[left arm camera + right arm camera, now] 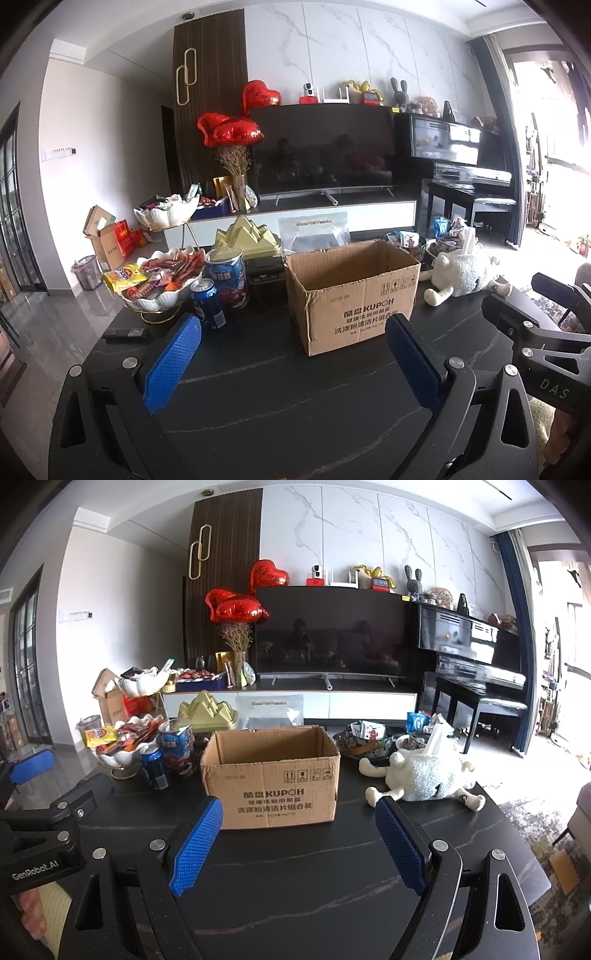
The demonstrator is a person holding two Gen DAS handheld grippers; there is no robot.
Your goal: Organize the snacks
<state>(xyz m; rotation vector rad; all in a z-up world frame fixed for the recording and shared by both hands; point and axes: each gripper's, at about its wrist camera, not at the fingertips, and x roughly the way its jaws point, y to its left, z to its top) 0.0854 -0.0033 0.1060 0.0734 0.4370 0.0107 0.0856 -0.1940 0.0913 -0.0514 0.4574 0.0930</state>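
An open, empty-looking cardboard box [351,291] [273,775] stands on the dark table [277,387] [295,878]. To its left a white petal bowl [155,284] [122,744] holds several snack packets, with a blue can [208,304] [155,768] and a blue snack tube [227,278] [177,747] beside it. My left gripper [295,362] is open and empty, short of the box. My right gripper [299,842] is open and empty, just before the box front.
A white plush sheep [461,275] [424,771] lies right of the box, with a dark bowl of snacks [365,738] behind. A gold mountain ornament [247,236], a remote [125,333], the TV [321,147] and a piano [476,657] stand behind.
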